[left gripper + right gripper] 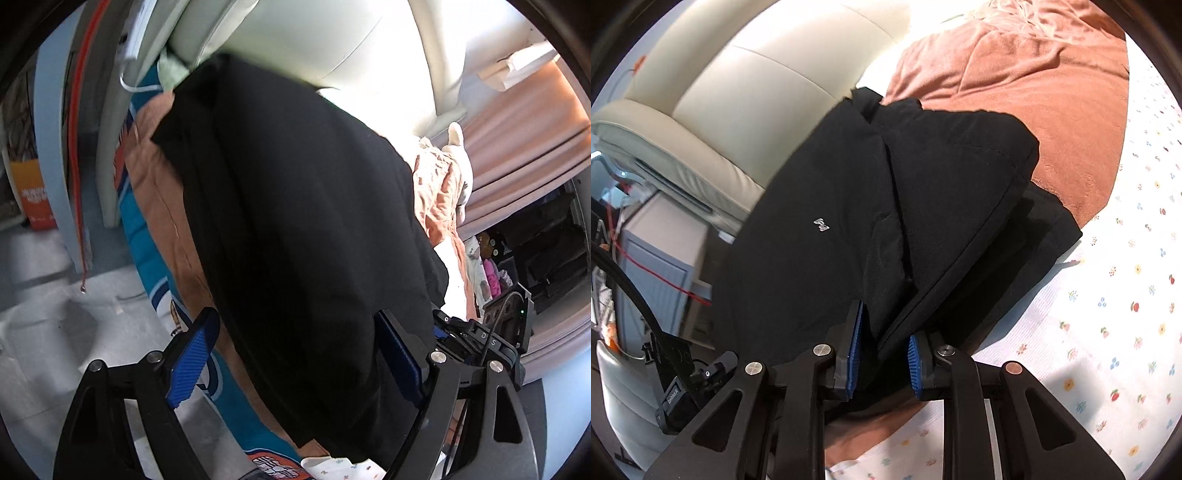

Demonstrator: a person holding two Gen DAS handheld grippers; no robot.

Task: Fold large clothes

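Note:
A large black garment (295, 206) lies folded in layers on the bed, over an orange-brown blanket (159, 192). My left gripper (295, 354) is open, its blue pads (192, 350) wide apart at the garment's near end, not pinching it. In the right wrist view the same black garment (831, 206) shows a small silver logo (820, 224). My right gripper (884, 354) is shut on a thick bunch of the garment's folded edge. The other gripper's body (683, 384) shows at the lower left.
A cream padded headboard (738, 92) stands behind the bed. The orange-brown blanket (1015, 85) and a flowered white sheet (1108, 314) cover the mattress. A teal patterned cloth (147, 251) hangs at the bed edge above a pale floor (44, 332). Pink curtains (524, 140) hang at right.

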